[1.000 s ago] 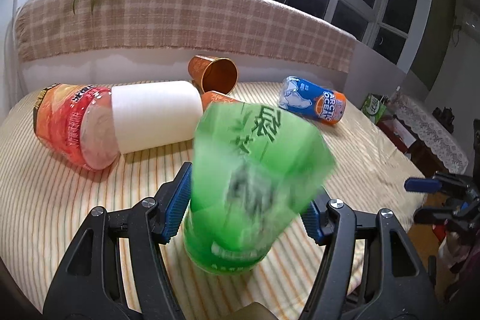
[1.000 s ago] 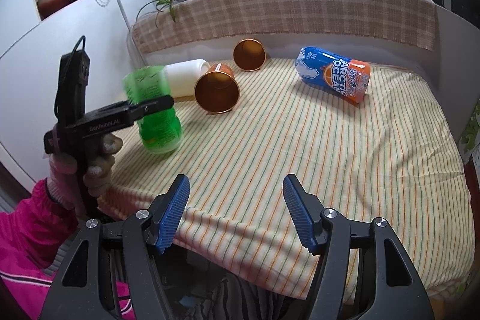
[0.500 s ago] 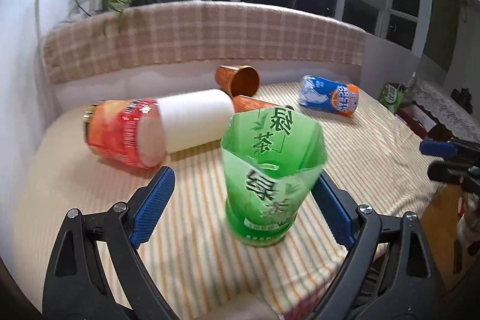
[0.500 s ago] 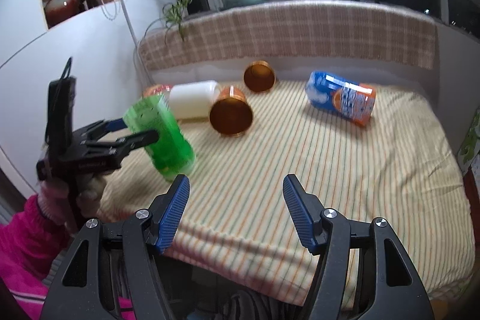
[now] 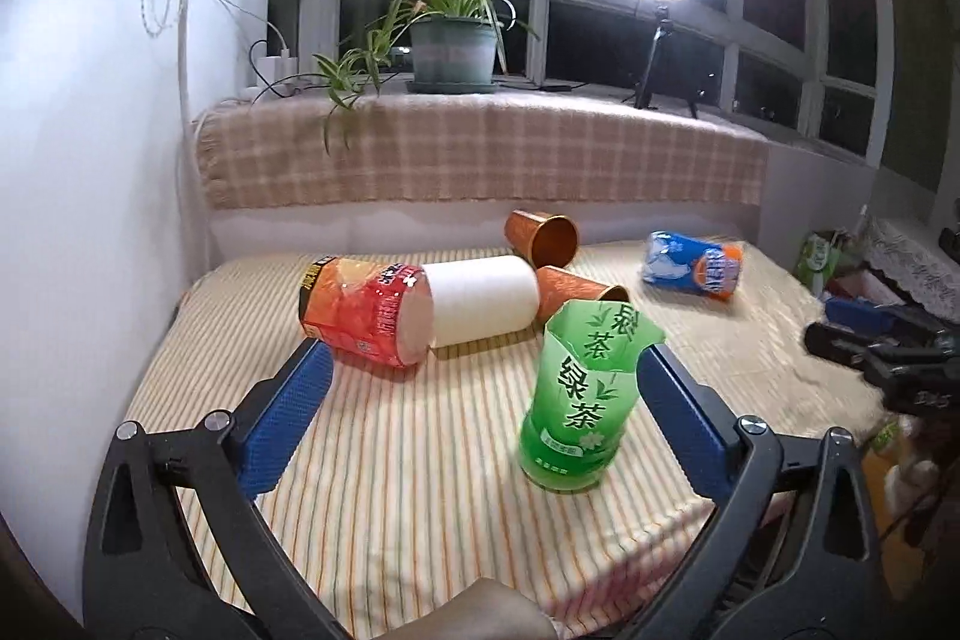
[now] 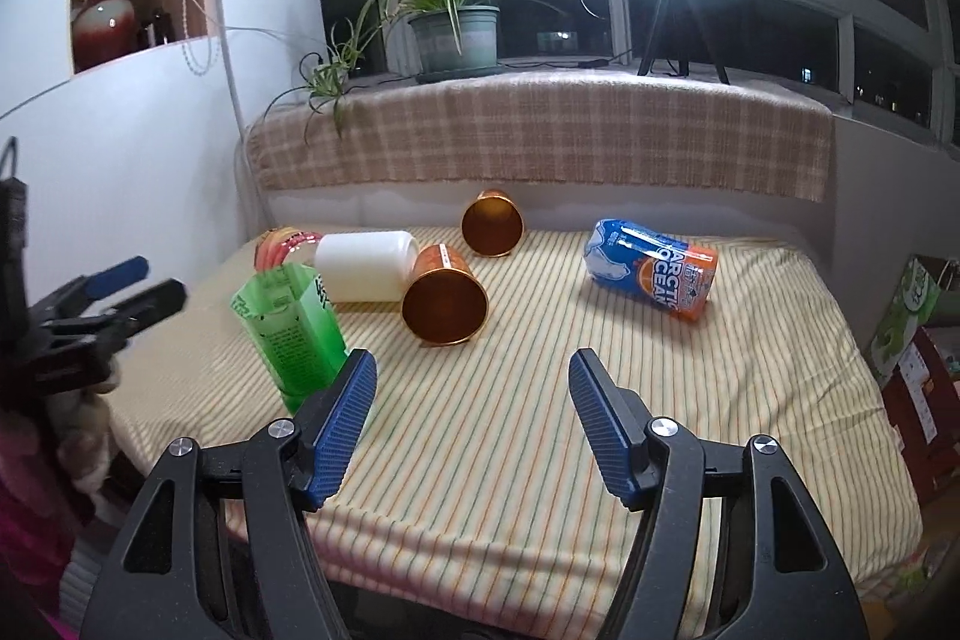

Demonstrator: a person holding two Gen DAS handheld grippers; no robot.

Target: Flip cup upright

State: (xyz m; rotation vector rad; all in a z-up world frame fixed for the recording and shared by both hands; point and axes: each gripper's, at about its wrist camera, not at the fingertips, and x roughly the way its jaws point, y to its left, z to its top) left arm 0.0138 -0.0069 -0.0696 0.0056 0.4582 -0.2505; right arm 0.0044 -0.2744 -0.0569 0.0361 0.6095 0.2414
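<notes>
Green cup [image 5: 577, 394] stands upright on the striped tablecloth [image 5: 420, 460], near the front edge; open mouth up with an uneven cut rim, green label with printed characters. Left gripper [image 5: 480, 409]: jaws spread wide, right pad just beside the cup; half a second ago the cup sat centred between the pads, a second ago they clamped it tilted. Right gripper [image 6: 473, 415]: jaws apart, holding nothing, as before. Right wrist view alone shows the cup's small-print back side [image 6: 294, 334] and the left gripper [image 6: 114, 292] apart from it. Behind lie a red cup [image 5: 360, 316], white cup [image 5: 480, 301], two copper cups [image 5: 543, 238] [image 5: 576, 289], blue cup [image 5: 690, 265].
</notes>
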